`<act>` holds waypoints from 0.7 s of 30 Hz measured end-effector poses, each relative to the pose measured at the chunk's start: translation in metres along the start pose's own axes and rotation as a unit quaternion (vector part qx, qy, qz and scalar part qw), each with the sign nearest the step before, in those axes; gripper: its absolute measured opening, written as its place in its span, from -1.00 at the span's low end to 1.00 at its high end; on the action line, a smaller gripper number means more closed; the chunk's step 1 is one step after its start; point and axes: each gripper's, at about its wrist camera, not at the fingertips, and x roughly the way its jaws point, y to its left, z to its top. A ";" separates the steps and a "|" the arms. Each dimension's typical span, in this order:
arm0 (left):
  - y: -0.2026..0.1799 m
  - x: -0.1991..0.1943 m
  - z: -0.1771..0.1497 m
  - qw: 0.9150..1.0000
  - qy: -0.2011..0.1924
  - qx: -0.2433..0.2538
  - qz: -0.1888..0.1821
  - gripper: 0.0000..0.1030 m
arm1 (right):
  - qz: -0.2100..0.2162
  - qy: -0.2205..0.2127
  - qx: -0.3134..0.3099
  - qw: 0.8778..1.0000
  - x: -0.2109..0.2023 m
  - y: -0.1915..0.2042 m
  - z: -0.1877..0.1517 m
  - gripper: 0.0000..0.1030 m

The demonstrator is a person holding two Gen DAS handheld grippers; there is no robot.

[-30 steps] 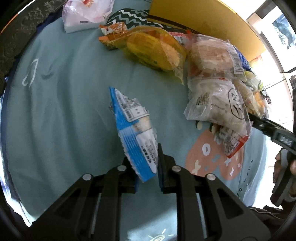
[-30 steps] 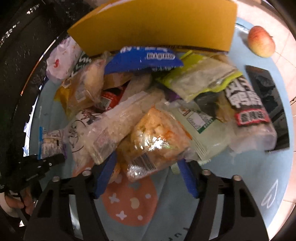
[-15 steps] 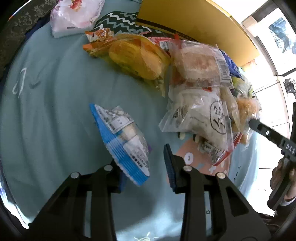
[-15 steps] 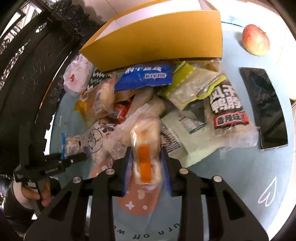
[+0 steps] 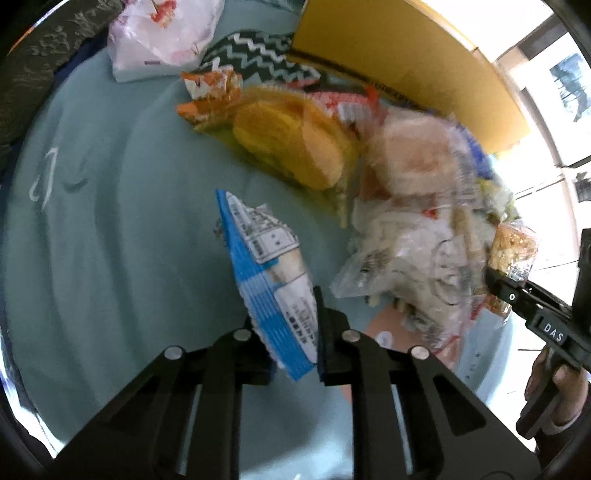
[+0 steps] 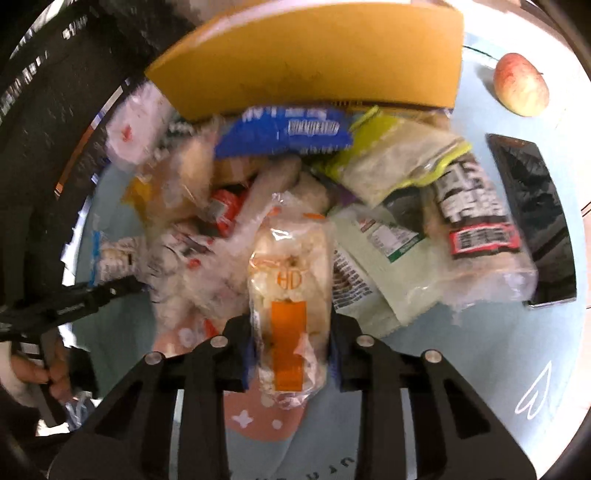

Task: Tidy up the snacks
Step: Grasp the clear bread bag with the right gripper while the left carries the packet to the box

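Left gripper (image 5: 295,332), at six o'clock of the left wrist view: jaws pressed tight on the lower end of a blue-and-white snack packet (image 5: 269,273), which juts up toward twelve o'clock above the pale teal cloth (image 5: 110,240). At two o'clock from it, a blurred heap of clear-wrapped snacks (image 5: 413,229). Farther on, toward twelve o'clock, a bag of round orange crackers (image 5: 291,147); past that a yellow cardboard box (image 5: 399,62) and, at eleven o'clock, a pink-printed white bag (image 5: 166,33).

Right gripper (image 6: 291,347), at six o'clock of the right wrist view: jaws closing in, pads pinching the sides of a clear packet with an orange label (image 6: 288,306), seemingly puffed pieces inside, though motion blur leaves that unsure. Behind it, the same heap of packets; at two o'clock a black-and-red labelled bag (image 6: 476,221) beside a dark phone (image 6: 535,218). At twelve o'clock a blue packet (image 6: 288,133) against the box, and at one o'clock, farthest out, an apple (image 6: 521,83). At nine o'clock, a hand (image 6: 40,373) gripping the other tool.
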 end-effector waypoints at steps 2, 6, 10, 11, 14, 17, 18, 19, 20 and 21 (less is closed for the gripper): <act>-0.002 -0.016 0.000 1.000 -0.015 0.007 -0.011 -0.72 | 0.021 -0.007 0.014 1.000 -0.014 -0.008 -0.001 -0.41; -0.011 -0.042 -0.002 0.999 -0.039 0.017 -0.024 -0.72 | 0.040 -0.021 0.024 0.999 -0.036 -0.014 -0.009 -0.41; -0.032 -0.068 -0.002 0.997 -0.066 0.033 -0.036 -0.72 | 0.058 -0.040 0.030 0.997 -0.059 -0.019 -0.008 -0.41; -0.041 -0.077 0.002 0.996 -0.075 0.040 -0.041 -0.72 | 0.061 -0.047 0.029 0.997 -0.066 -0.020 -0.006 -0.41; -0.061 -0.098 0.014 0.992 -0.102 0.061 -0.054 -0.72 | 0.069 -0.079 0.028 0.994 -0.093 -0.023 0.009 -0.41; -0.083 -0.117 0.038 0.986 -0.131 0.082 -0.069 -0.72 | 0.068 -0.116 0.021 0.991 -0.118 -0.025 0.035 -0.41; -0.090 -0.121 0.047 0.984 -0.138 0.086 -0.073 -0.72 | 0.067 -0.124 0.019 0.990 -0.123 -0.026 0.042 -0.41; -0.098 -0.122 0.058 0.982 -0.145 0.089 -0.079 -0.72 | 0.065 -0.135 0.015 0.989 -0.128 -0.026 0.051 -0.41; -0.107 -0.124 0.072 0.980 -0.154 0.093 -0.085 -0.72 | 0.061 -0.148 0.010 0.987 -0.134 -0.026 0.064 -0.41; -0.114 -0.125 0.082 0.978 -0.160 0.098 -0.087 -0.72 | 0.059 -0.155 0.010 0.986 -0.136 -0.026 0.073 -0.41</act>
